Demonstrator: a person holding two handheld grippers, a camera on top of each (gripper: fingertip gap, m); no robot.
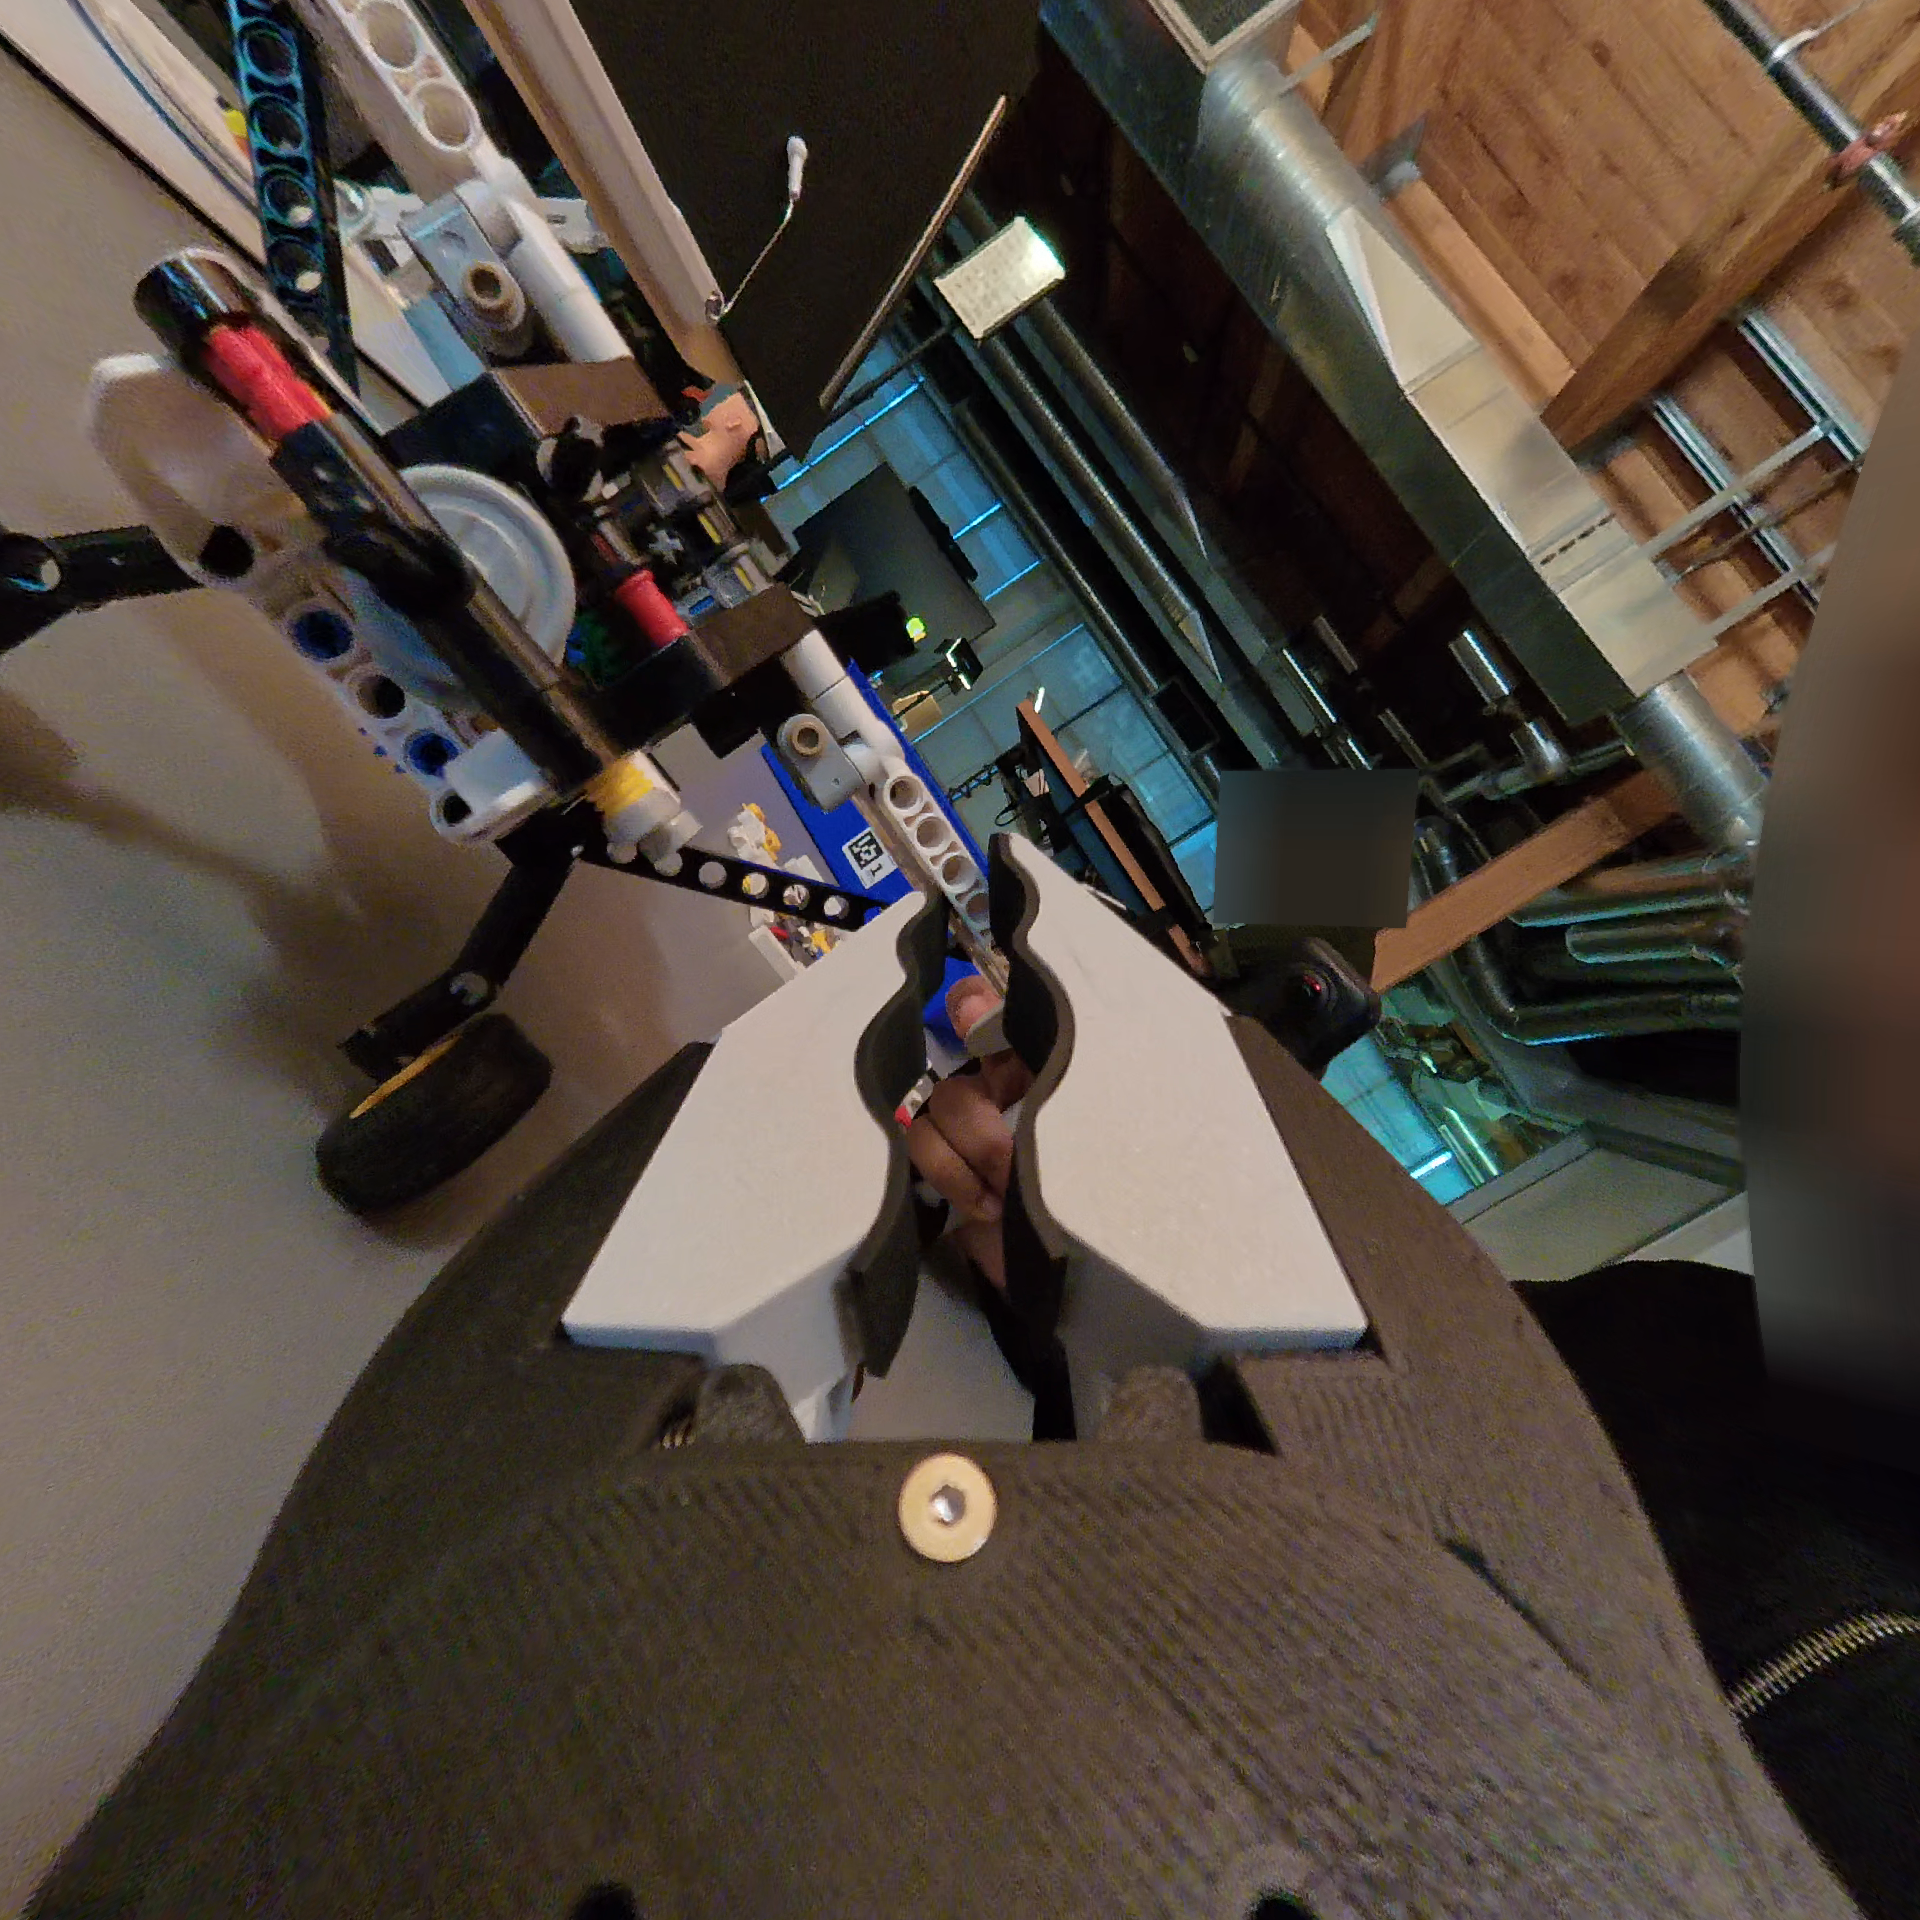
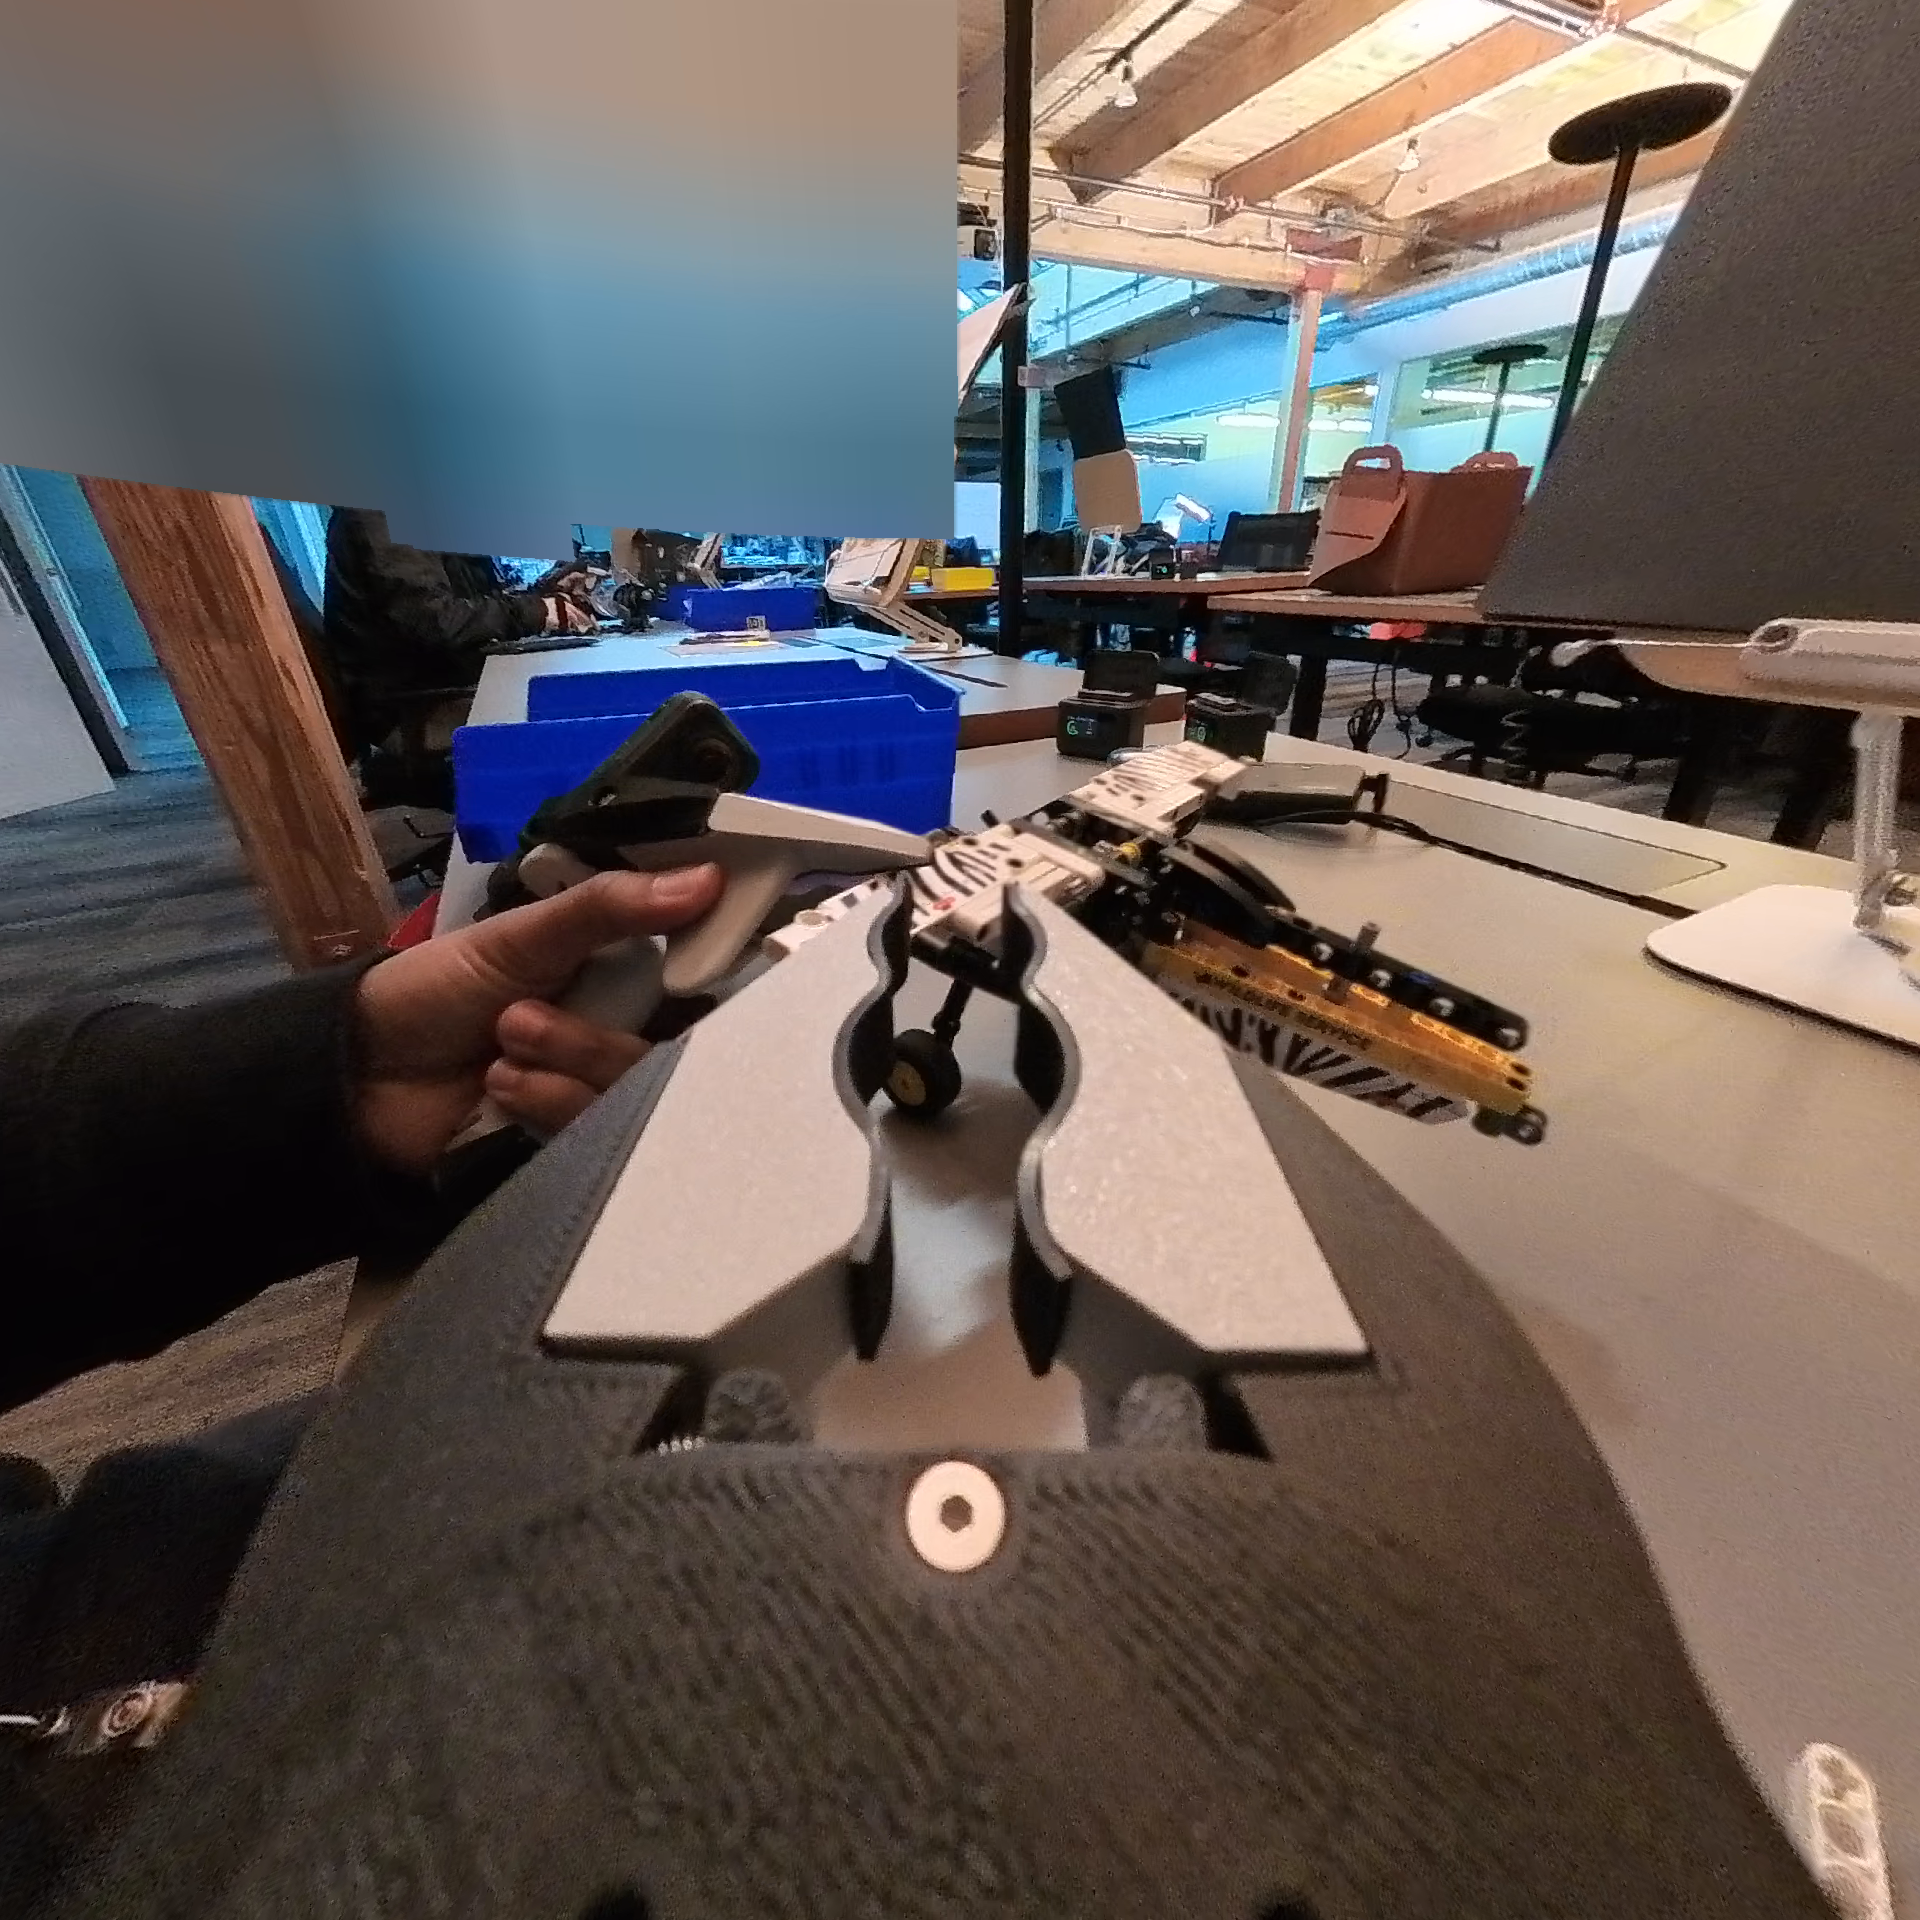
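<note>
Grip check, left wrist view: left hand-held gripper (image 1: pixel 966 894) is clamped on a white holed beam (image 1: pixel 940 831) of the toy brick aircraft (image 1: pixel 488 582). Right wrist view: aircraft sits on the desk (image 2: pixel 1558 1247). Right hand-held gripper (image 2: pixel 954 914) is slightly open, tips just short of its zebra-striped panel (image 2: pixel 987 878), holding nothing.

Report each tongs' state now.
Left tongs: closed on the white holed beam of the toy model.
Right tongs: open around the striped block.

Grey tabletop (image 2: pixel 1558 1299), wooden ceiling beams (image 2: pixel 1299 135), timber post (image 2: pixel 239 717), blue bins (image 2: pixel 727 748), distant desks (image 2: pixel 1247 597), metal ductwork (image 1: pixel 1351 312)
</note>
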